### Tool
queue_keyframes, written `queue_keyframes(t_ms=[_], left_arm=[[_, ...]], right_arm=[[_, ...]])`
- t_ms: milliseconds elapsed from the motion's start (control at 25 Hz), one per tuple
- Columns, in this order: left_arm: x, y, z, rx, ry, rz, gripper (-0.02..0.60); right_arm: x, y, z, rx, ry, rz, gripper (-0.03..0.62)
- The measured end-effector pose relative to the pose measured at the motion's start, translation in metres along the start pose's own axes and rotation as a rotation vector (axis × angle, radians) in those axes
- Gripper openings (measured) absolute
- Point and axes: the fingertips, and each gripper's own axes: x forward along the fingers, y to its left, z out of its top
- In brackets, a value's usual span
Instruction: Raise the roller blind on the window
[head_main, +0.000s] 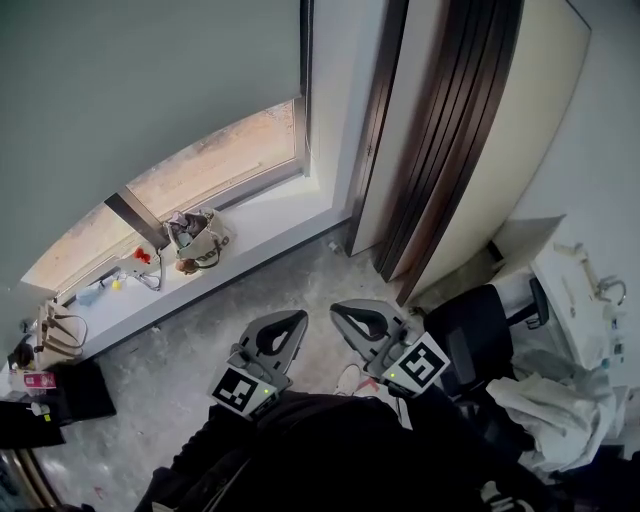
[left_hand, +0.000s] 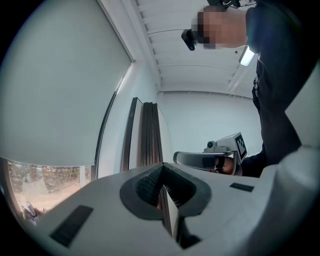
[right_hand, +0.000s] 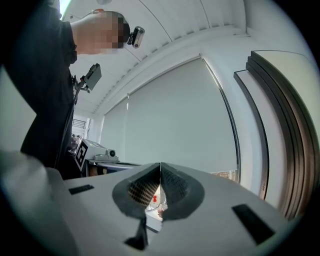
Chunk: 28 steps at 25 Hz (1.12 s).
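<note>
The roller blind looks like smooth, matt, pale grey cloth. The window sill is white and smooth with a dull sheen. The floor is mottled grey, stone-like and matt. The leaning panels show dark brown, faintly glossy edges that look like wood. The left tool and right tool have matt light grey plastic shells and dark ribbed pads.

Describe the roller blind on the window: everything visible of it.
The roller blind is a plain, pale grey sheet, matte and opaque. It looks like fabric and is smooth and unwrinkled. It hangs flat, lowered most of the way. Its bottom edge stops above the sill, leaving a low strip of window glass bare. Its roller and any cord cannot be made out. Nothing touches it.
</note>
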Motion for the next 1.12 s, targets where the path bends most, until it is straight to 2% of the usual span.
queue_keyframes(t_ms=[160, 280, 360, 480, 680, 800, 920, 1120], left_arm=[[0.007, -0.008, -0.001, 0.005, 0.0, -0.004, 0.005], [0.015, -0.013, 0.002, 0.014, -0.034, -0.015, 0.005], [0.021, -0.019, -0.001, -0.007, -0.033, 0.0, 0.005], [0.031, -0.034, -0.008, -0.042, -0.014, 0.015, 0.005], [0.059, -0.041, -0.008, -0.001, -0.026, 0.039, 0.005], [0.076, -0.046, -0.011, -0.006, -0.017, 0.075, 0.005], [0.089, -0.045, -0.011, -0.029, 0.001, 0.098, 0.005], [0.103, -0.015, -0.02, -0.005, 0.023, 0.115, 0.005]], right_arm=[[-0.012, -0.003, 0.001, 0.021, -0.015, -0.003, 0.0], [-0.021, -0.013, -0.003, 0.056, -0.02, 0.003, 0.002], [-0.029, -0.018, -0.007, 0.07, -0.026, 0.016, 0.002], [-0.048, -0.022, -0.008, 0.052, -0.018, 0.028, 0.003], [-0.062, -0.042, -0.013, 0.009, -0.003, 0.049, 0.002], [-0.07, -0.054, -0.014, 0.011, 0.003, 0.073, 0.002], [-0.07, -0.067, -0.015, 0.021, 0.01, 0.096, 0.002], [-0.048, -0.094, -0.023, 0.066, 0.017, 0.095, 0.002]])
